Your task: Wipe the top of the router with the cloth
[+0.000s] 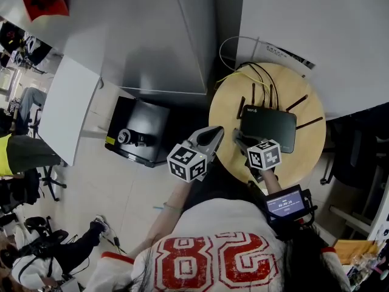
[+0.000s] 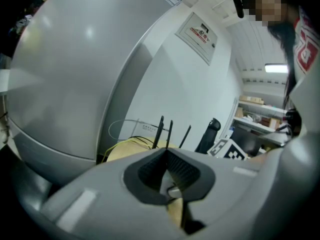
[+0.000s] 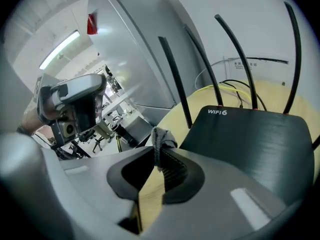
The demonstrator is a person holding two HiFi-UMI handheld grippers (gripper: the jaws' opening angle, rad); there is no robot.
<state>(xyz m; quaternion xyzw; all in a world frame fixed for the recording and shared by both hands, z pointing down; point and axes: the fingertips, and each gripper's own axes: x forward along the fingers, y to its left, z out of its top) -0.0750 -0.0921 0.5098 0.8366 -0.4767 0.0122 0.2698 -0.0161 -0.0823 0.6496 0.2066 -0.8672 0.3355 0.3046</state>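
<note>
Right gripper (image 3: 158,154) clamps one cloth (image 3: 162,135) beside one router (image 3: 250,141); left gripper (image 2: 166,156) closed, empty.

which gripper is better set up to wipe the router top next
Right. The right gripper is shut on the grey cloth and sits at the router edge. The left gripper is shut, empty, and out at the table edge.

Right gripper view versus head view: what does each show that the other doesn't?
Only the right gripper view shows the grey cloth pinched in the right hand-held gripper. Only the head view shows the small lit screen and the person's printed shirt. Both show the black router on the round wooden table.
</note>
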